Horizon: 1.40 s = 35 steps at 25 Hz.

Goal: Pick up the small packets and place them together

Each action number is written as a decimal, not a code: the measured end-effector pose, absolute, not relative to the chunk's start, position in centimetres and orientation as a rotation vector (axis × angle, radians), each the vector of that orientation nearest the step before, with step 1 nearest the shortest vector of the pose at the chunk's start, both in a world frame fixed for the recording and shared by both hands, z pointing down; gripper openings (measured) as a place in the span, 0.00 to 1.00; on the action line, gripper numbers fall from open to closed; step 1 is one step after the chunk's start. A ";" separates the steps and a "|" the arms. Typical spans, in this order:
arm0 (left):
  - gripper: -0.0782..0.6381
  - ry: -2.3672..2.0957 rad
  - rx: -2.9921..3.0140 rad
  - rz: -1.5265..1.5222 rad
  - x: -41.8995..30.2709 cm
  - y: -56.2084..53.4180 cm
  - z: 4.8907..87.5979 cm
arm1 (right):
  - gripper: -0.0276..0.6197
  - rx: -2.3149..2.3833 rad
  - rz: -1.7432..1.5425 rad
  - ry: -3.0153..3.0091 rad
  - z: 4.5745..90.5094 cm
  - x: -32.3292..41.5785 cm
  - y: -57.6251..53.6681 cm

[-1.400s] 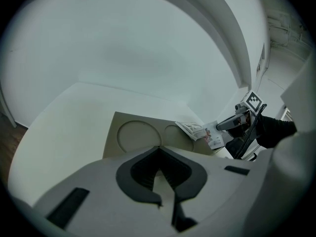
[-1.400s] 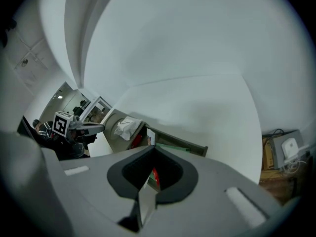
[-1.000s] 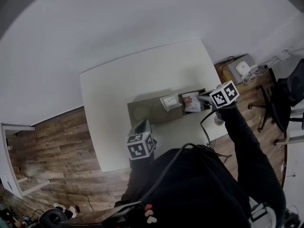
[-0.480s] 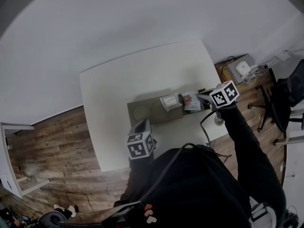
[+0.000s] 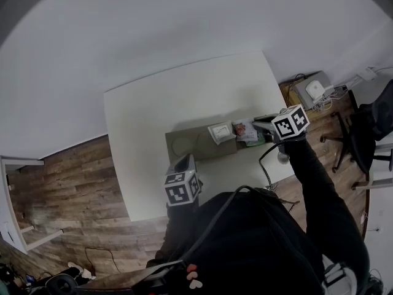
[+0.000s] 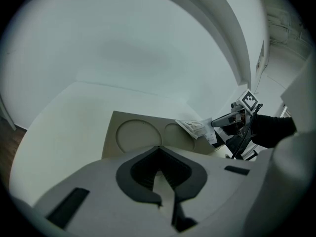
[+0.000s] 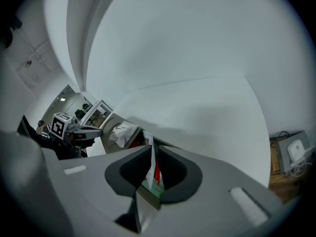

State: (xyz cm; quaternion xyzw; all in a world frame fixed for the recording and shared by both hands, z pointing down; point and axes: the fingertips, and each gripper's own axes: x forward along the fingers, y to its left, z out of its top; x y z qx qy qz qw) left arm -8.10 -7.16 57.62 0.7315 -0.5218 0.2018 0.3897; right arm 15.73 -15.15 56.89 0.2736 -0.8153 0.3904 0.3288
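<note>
Colour packet (image 5: 246, 130): thin, red-green-white print, at the 3 o'clock end of the mat (image 5: 184, 145).
White packet (image 5: 219, 131): pale, crinkled, just beside it at 9 o'clock.
Right claw (image 5: 261, 128): opening, colour packet between jaws.
Left claw (image 5: 183, 162): closed, empty, table (image 5: 159, 109) 6 o'clock edge.

Two small packets (image 5: 219, 131) (image 5: 247, 130), one mat (image 5: 184, 145), one table (image 5: 153, 109), two grippers (image 5: 182, 162) (image 5: 261, 124)
</note>
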 end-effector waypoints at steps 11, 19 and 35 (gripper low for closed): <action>0.11 -1.331 1.858 0.514 -8.1 -7.2 57.5 | 0.10 0.679 1.034 -2.092 57.7 15.7 -14.8; 0.11 -1.332 1.857 0.523 -8.1 -7.2 57.6 | 0.24 0.664 0.994 -1.950 59.8 15.6 -14.7; 0.11 -1.340 1.848 0.518 -8.4 -7.2 57.5 | 0.05 0.667 1.054 -1.918 60.6 15.2 -15.1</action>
